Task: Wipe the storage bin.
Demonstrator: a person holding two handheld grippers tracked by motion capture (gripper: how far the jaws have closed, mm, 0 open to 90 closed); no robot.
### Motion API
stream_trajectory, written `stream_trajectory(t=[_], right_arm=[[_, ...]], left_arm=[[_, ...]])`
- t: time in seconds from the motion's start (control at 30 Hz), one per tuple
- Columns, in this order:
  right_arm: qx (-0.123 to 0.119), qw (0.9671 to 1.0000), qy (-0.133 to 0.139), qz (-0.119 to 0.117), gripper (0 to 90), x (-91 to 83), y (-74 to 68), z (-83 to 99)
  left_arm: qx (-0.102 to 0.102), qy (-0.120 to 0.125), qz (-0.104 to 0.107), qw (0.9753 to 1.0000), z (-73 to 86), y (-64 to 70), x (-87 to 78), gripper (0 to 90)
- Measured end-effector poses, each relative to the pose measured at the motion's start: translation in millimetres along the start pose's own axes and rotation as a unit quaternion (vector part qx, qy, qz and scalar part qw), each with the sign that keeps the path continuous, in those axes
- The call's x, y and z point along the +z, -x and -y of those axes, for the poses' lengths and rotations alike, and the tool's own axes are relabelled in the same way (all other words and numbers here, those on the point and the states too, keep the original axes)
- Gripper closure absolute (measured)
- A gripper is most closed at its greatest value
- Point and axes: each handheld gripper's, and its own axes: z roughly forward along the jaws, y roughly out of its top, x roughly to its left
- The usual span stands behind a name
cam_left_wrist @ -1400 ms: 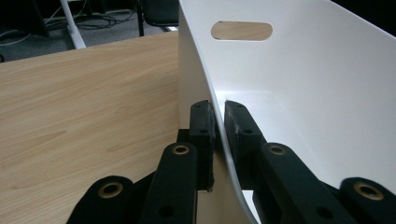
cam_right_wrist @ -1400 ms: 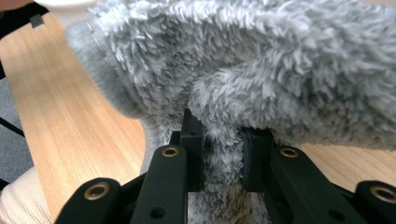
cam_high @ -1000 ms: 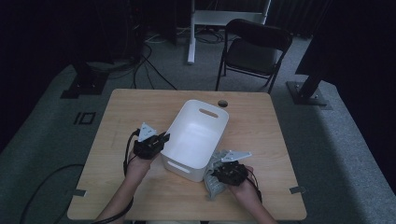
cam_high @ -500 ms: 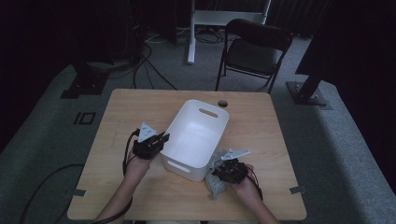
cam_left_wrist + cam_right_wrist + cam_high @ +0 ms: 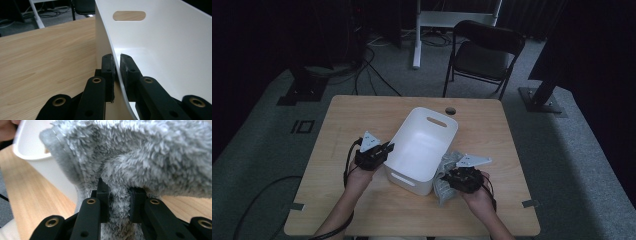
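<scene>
Right tool point(image 5: 460, 176) had its jaws pinched into the grey fluffy cloth point(image 5: 445, 181), bunched near the desk's point(image 5: 337, 125) front edge, right against the white bin point(image 5: 427, 145). Left tool point(image 5: 379, 152) clamped the bin's thin side wall between nearly closed jaws. The bin sat mid-desk, its handle slot towards the far edge.

Left gripper point(image 5: 373, 152) reaches forward, fingers point(image 5: 108, 71) nearly closed; right gripper point(image 5: 463, 176) sits lower, fingers point(image 5: 136, 203) pinched, both forearms extended
</scene>
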Motion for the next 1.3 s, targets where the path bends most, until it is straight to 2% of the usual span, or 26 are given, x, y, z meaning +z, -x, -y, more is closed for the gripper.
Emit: stream_trajectory(t=[0.1, 0.37, 0.73, 0.83, 0.97, 1.1, 1.17, 1.3], right_arm=[[0.004, 0.9999, -0.011, 0.002, 75.2, 5.9, 3.0, 2.9], [0.022, 0.9992, -0.033, 0.005, 75.2, 18.6, 12.0, 9.9], [0.036, 0.9963, -0.077, 0.014, 75.2, 41.3, 24.5, 24.6], [0.041, 0.9958, -0.082, 0.01, 75.2, 43.5, 27.2, 25.8], [0.033, 0.9957, -0.086, 0.011, 75.3, 40.9, 26.9, 23.8], [0.033, 0.9971, -0.069, 0.008, 75.3, 28.5, 27.9, 18.0], [0.031, 0.9983, -0.049, 0.007, 75.3, 17.5, 27.3, 12.5], [0.023, 0.9997, 0.006, 0.004, 75.3, -9.9, 21.7, -2.7]], left_arm=[[-0.001, 0.0, 0.005, 1.0, 0.1, -0.7, 0.0, 81.9], [0.0, -0.001, 0.003, 1.0, -0.2, 0.1, 0.1, 81.8], [0.001, -0.002, 0.003, 1.0, -0.2, -0.1, 0.0, 81.6], [0.001, -0.003, -0.001, 1.0, -0.3, -0.1, 0.0, 81.2], [-0.005, -0.001, -0.015, 0.9999, 0.0, 1.2, -0.1, 81.5], [-0.007, 0.0, -0.016, 0.9998, 0.1, 1.4, 0.1, 81.6], [-0.006, 0.001, -0.015, 0.9999, 0.1, 1.6, 0.3, 81.7], [-0.006, 0.002, -0.011, 0.9999, -0.1, 1.9, 1.1, 81.7]])
